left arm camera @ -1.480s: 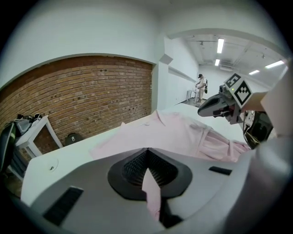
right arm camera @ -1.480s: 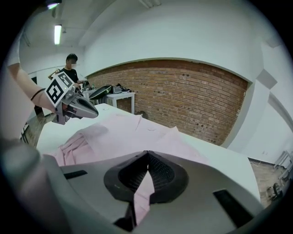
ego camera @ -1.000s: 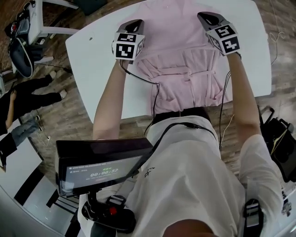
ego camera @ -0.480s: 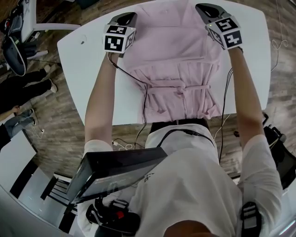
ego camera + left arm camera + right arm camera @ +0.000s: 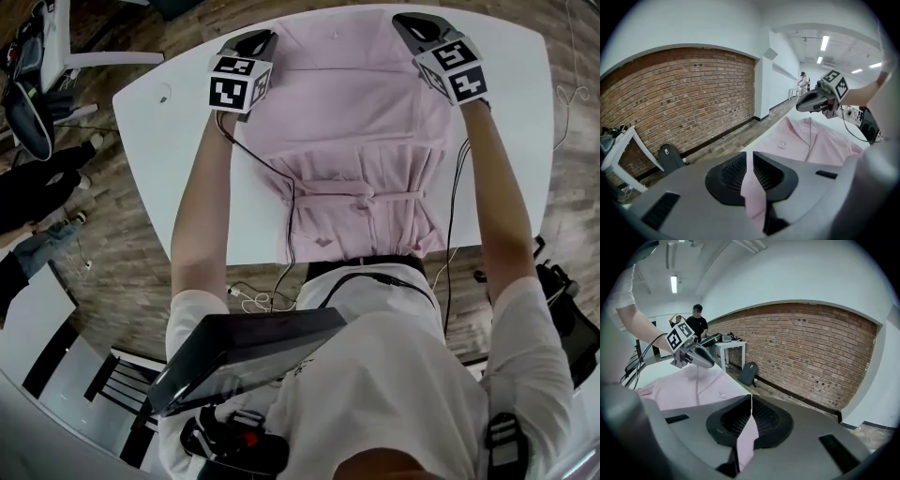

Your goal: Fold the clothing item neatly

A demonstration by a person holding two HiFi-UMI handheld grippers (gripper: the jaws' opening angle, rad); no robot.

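Pinching the garment (image 5: pixel 361 122) with left hand-held gripper (image 5: pixel 261 39) and right hand-held gripper (image 5: pixel 408 21), both clamped tight on its far corners, spread on table (image 5: pixel 178 122) between and behind them.

White table (image 5: pixel 169 131) on a wood-plank floor (image 5: pixel 122 244), brick wall (image 5: pixel 684 93) beyond the table's far edge, dark backpack (image 5: pixel 749 373) at the wall's foot past the table, small white desk (image 5: pixel 729 348) further off, a person in black (image 5: pixel 697 320) beside it, strip light (image 5: pixel 674 283) overhead
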